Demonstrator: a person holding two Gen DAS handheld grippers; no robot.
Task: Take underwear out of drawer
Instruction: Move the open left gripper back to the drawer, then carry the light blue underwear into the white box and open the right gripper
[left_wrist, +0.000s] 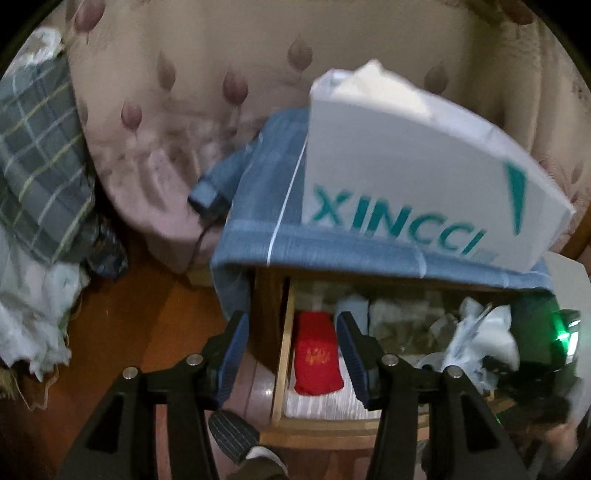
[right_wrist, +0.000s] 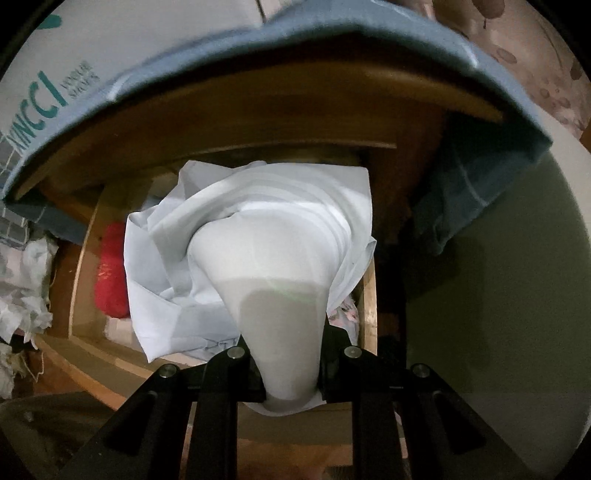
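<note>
The wooden drawer (left_wrist: 280, 354) stands pulled out, with a red folded item (left_wrist: 317, 354) at its left end and pale folded clothes beside it. My left gripper (left_wrist: 291, 318) hovers open above the drawer's left side, with nothing gripped. My right gripper (right_wrist: 290, 354) is shut on a pale white piece of underwear (right_wrist: 266, 258), which hangs bunched above the drawer (right_wrist: 369, 306); the red item (right_wrist: 110, 269) lies to its left. In the left wrist view that white underwear (left_wrist: 484, 336) shows at the drawer's right end, next to the right gripper's body (left_wrist: 565, 339) with its green light.
A white box marked XINCCI (left_wrist: 406, 166) sits on a blue cloth (left_wrist: 277, 184) draped over the nightstand top. A pink flowered bedspread (left_wrist: 184, 92) lies behind, plaid bedding (left_wrist: 40, 155) and crumpled white cloth at left. Wooden floor (left_wrist: 147, 314) and a slippered foot (left_wrist: 232, 432) are below.
</note>
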